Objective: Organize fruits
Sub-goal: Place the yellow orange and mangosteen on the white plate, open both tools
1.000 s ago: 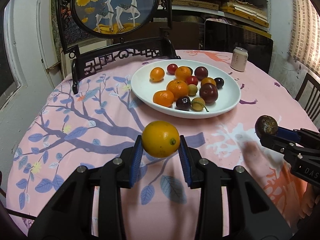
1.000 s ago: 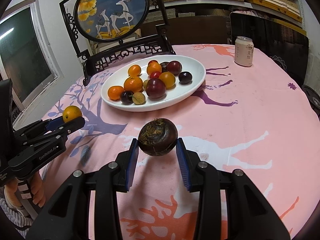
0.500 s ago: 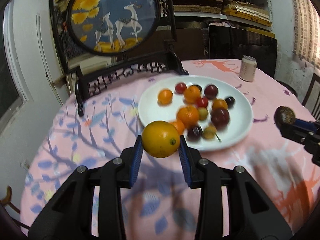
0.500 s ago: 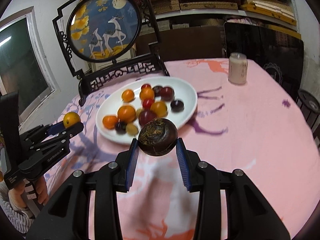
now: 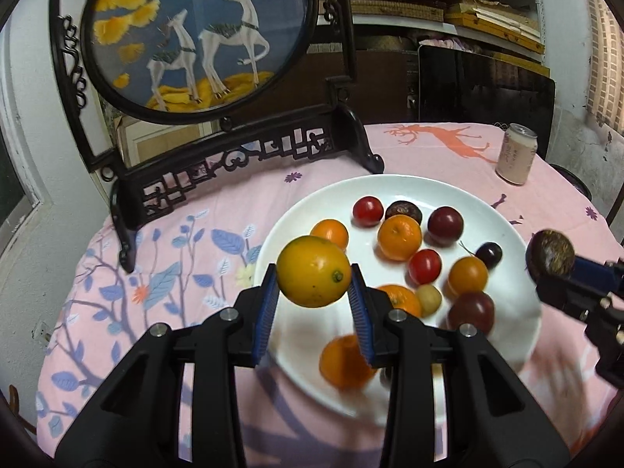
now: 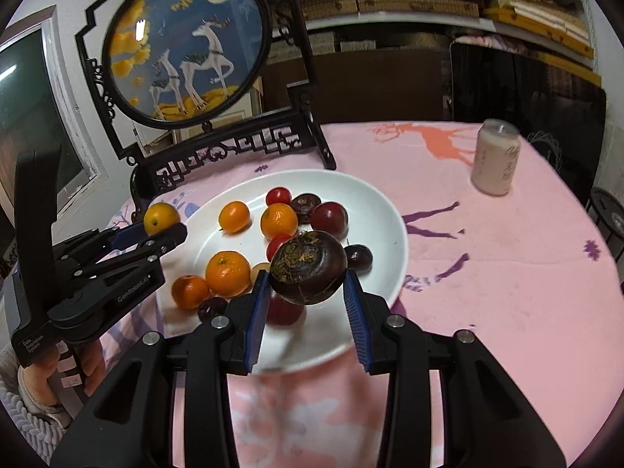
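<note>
- My desk wears a pink cloth.
- The white plate already carries most fruit.
- My left hand-held gripper clamps an orange above its rim.
- My right hand-held gripper clamps a dark passion fruit; both remain unplaced.

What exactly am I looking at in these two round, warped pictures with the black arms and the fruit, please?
There is no robot here: a person holds a handheld two-finger gripper in each hand, and each carries a wide-angle camera looking along its fingers. That lens causes the warping.

In the left camera's picture, the left gripper is shut on a yellow-orange citrus fruit. In the right camera's picture, the right gripper is shut on a dark brown round fruit. Each camera also sees the other gripper at the edge of its picture.

Below them a table with a pink patterned tablecloth holds a white plate of oranges, red fruits and dark plums, a drinks can, and a framed deer picture on a carved stand.
</note>
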Action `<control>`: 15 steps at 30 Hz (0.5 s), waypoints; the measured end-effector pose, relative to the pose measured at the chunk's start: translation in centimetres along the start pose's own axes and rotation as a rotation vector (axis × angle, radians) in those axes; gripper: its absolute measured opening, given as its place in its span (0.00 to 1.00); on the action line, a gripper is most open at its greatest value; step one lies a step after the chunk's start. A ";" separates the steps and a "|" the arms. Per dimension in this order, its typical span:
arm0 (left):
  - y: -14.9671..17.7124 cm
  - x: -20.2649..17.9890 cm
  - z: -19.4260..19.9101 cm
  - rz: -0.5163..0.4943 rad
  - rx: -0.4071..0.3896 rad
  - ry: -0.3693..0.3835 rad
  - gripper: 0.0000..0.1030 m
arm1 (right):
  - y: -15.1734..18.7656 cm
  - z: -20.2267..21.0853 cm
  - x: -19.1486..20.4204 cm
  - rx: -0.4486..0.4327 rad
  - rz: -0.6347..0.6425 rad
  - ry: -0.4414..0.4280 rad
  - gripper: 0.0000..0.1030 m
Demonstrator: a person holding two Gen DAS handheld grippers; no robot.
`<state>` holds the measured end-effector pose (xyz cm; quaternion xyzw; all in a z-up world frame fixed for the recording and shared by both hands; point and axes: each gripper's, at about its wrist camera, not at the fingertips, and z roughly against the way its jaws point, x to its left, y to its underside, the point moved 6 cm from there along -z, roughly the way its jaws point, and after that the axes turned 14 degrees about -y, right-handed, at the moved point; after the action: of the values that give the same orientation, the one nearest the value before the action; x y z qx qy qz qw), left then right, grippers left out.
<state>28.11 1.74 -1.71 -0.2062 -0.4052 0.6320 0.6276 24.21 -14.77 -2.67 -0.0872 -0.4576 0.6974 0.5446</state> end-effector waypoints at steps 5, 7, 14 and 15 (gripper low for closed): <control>-0.1 -0.7 -2.1 0.013 0.023 0.020 0.35 | 0.3 -1.3 -0.7 0.019 -0.008 -0.014 0.38; 0.1 -1.1 -2.7 0.014 0.035 0.027 0.36 | 0.4 -1.7 -0.9 0.026 -0.005 -0.009 0.38; 0.0 -1.6 -3.5 0.018 0.029 0.018 0.46 | 0.7 -2.5 -1.3 0.036 -0.001 0.002 0.40; 0.0 -1.5 -3.4 0.026 0.024 0.018 0.54 | 0.8 -2.5 -1.4 0.036 -0.002 0.007 0.41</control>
<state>30.95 1.16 -4.05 -0.2094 -0.3892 0.6430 0.6254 25.79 -14.55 -5.19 -0.0793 -0.4430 0.7049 0.5482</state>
